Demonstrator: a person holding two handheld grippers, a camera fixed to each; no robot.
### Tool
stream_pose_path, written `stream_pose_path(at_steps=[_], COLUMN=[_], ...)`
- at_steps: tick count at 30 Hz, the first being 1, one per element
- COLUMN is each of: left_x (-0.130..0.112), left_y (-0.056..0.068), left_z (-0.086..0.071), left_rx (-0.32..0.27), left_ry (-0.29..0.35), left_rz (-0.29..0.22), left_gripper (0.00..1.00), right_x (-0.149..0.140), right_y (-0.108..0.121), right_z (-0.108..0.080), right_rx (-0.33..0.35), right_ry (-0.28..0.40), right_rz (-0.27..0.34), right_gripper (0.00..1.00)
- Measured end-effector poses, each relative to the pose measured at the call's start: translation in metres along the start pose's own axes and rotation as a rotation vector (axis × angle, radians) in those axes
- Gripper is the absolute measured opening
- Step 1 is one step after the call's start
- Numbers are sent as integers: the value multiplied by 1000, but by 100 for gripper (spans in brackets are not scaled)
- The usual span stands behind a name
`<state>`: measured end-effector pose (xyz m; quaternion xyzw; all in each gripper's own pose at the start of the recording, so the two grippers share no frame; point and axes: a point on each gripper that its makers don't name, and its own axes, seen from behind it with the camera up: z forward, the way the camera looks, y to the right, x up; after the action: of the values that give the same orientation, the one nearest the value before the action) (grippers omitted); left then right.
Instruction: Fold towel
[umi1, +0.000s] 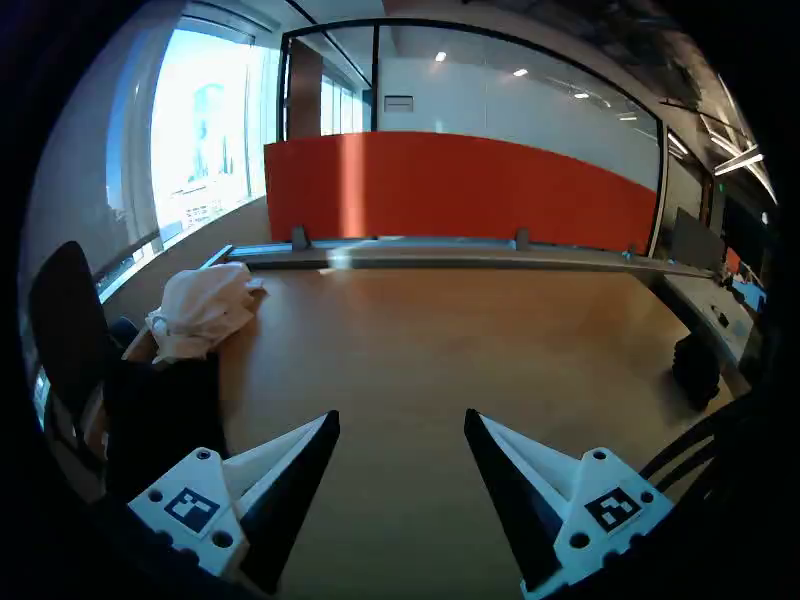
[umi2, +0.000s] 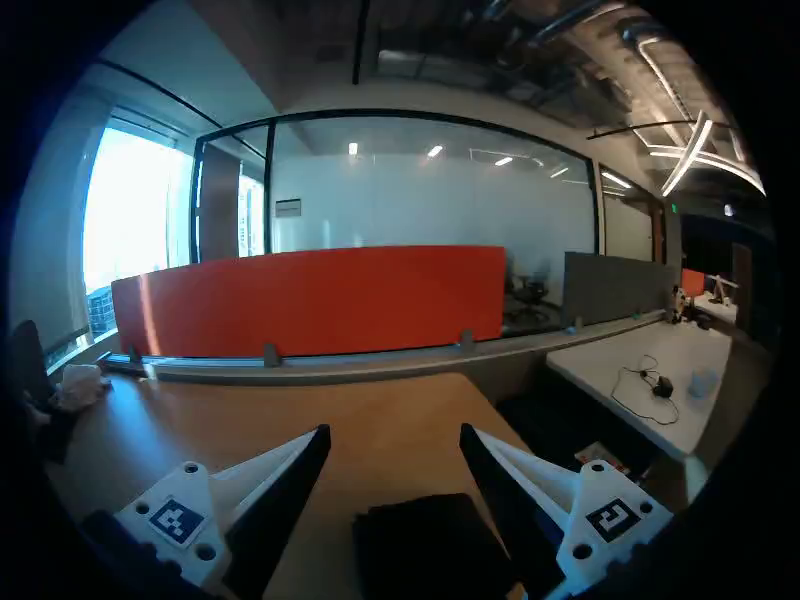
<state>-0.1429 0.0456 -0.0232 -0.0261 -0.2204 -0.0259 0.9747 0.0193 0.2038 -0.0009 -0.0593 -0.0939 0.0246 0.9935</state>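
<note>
One broad wooden worktop (umi1: 430, 340) carried everything, and an orange divider (umi1: 460, 185) stood along its far edge with glass walls behind it. Past the worktop's right edge, the right gripper view showed a white desk (umi2: 620, 375) that held a black cable (umi2: 650, 383) and a small pale cup (umi2: 703, 381). A dark chair back (umi1: 62, 320) rose beside the worktop's left edge. The pale towel (umi1: 205, 308) lay crumpled in a heap at the far left corner of the worktop, partly over something dark along the left edge. A dark folded stack (umi2: 430, 545) sat near the worktop's right edge, low between the fingers of the right claw (umi2: 394, 430). That claw stood apart and gripped nothing. The left claw (umi1: 401, 415) hung over the middle of the worktop towards its near edge. Its fingers were also spread wide, with bare wood between them, well apart from the towel.
</note>
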Motion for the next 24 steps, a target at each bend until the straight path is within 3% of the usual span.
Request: stream_pose_path(at_steps=[6,12,24], left_x=[38,71,94], left_y=[-10,-16,-12], left_z=[-3,-8,-8], left_rx=[20,27,10], left_ry=[133,244,302], left_rz=[-47,-57,-56], left_gripper=[92,92,92], right_x=[5,12,37], right_y=[-15,-35,-103], right_z=[1,0,-4], right_rx=[20,43,112], right_ry=[13,22,74], right_rz=[-18,-27,-29], right_gripper=[100,100,100])
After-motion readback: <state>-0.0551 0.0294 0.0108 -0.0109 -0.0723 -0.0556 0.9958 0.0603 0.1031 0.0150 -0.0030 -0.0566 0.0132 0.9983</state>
